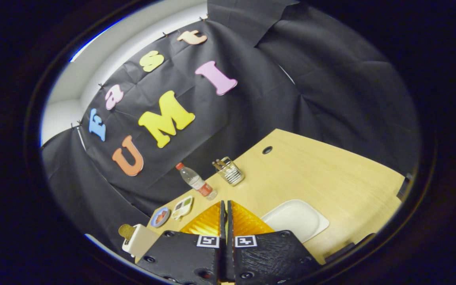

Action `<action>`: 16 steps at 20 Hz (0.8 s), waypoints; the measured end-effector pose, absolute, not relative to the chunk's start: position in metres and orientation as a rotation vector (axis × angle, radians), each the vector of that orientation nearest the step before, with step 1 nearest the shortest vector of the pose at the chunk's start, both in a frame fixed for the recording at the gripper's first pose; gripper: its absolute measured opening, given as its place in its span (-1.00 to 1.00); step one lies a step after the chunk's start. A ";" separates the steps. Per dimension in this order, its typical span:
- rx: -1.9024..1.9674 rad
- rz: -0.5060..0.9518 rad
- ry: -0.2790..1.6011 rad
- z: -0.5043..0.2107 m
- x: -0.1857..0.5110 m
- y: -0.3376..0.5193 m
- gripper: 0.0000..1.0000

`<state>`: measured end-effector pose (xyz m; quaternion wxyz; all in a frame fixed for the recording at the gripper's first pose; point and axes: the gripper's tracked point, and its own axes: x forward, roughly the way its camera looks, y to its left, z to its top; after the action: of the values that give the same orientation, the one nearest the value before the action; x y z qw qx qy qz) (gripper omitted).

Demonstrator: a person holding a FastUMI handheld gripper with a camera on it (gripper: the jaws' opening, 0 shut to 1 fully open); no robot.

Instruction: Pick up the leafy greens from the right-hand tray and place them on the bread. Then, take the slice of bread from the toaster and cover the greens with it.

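1. The gripper [226, 209] is held tilted above the table [331, 178]; its two fingers are pressed together with only a thin seam between them, and nothing is caught in that seam.
2. The task's things lie scattered ahead: the toaster [139, 239] sits just beside the fingers near the table's edge, with a slice of bread [125, 230] standing up out of its slot; beyond it are a small round plate [160, 217] and a compartment tray [183, 207] carrying something green, which may be the leafy greens, though it is too small to be sure.
3. A plain white tray [297, 219] lies just beside the fingers on the other side.
4. Risks, as I judge them: the fingers must spread before any pick, or they would merely push the greens about; the toaster is close to the edge, so a sideways tug on the slice could tip or slide it off; the tilt of the view makes misjudging the approach easy.
5. A plastic bottle [196, 181] lies on its side and a glass cup of utensils [229, 171] stands near it; a careless sweep could roll one or topple the other.
6. The surface is pale wood with a cable hole [267, 150]; black cloth hangs as the wall behind.
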<state>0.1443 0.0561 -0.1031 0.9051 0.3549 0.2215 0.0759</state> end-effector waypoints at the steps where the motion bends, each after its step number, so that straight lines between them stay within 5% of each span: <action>1: 0.734 0.177 0.451 -0.097 0.144 0.069 -1.00; 16: 0.773 0.484 0.560 -0.096 0.129 0.289 -1.00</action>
<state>0.1290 0.2894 -0.0960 0.8601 0.3685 0.2668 0.2308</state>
